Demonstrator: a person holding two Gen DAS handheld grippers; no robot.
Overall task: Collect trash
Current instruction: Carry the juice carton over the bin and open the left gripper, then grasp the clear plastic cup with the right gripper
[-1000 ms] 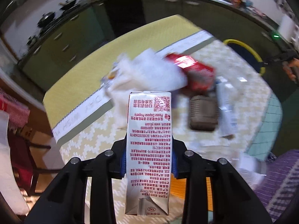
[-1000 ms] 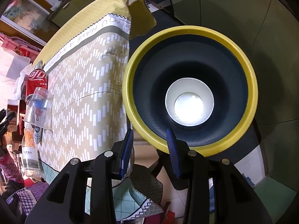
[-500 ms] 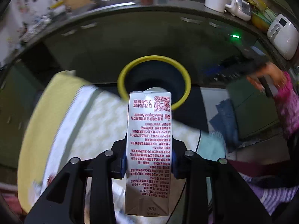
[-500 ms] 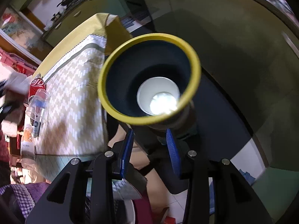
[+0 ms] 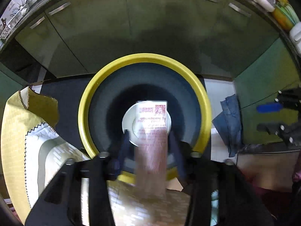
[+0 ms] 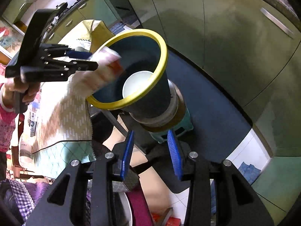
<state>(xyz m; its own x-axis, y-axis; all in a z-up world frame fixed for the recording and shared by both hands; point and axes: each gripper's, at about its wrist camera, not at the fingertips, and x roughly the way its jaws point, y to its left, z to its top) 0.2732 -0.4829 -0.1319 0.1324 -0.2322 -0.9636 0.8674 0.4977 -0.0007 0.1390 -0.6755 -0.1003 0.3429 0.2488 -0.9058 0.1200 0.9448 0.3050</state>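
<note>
A white carton with red print (image 5: pixel 152 131) slides blurred out from between the spread fingers of my left gripper (image 5: pixel 150 146), over the mouth of the dark bin with a yellow rim (image 5: pixel 88 101). A white paper cup (image 5: pixel 129 120) lies at the bin's bottom. In the right wrist view the left gripper (image 6: pixel 82 60) hovers at the bin rim (image 6: pixel 163 56) with the blurred carton (image 6: pixel 105 62) at its tip. My right gripper (image 6: pixel 150 150) is open and empty, below the bin.
The table with a yellow and patterned cloth (image 5: pixel 15 131) stands left of the bin. Green cabinets (image 5: pixel 150 28) run behind it. A plastic bottle (image 6: pixel 33 116) lies on the table. A blue cloth (image 5: pixel 231 120) lies on the floor at right.
My left gripper swung from the table to over the bin, opened, and the carton is dropping out. My right gripper drew back from the bin.
</note>
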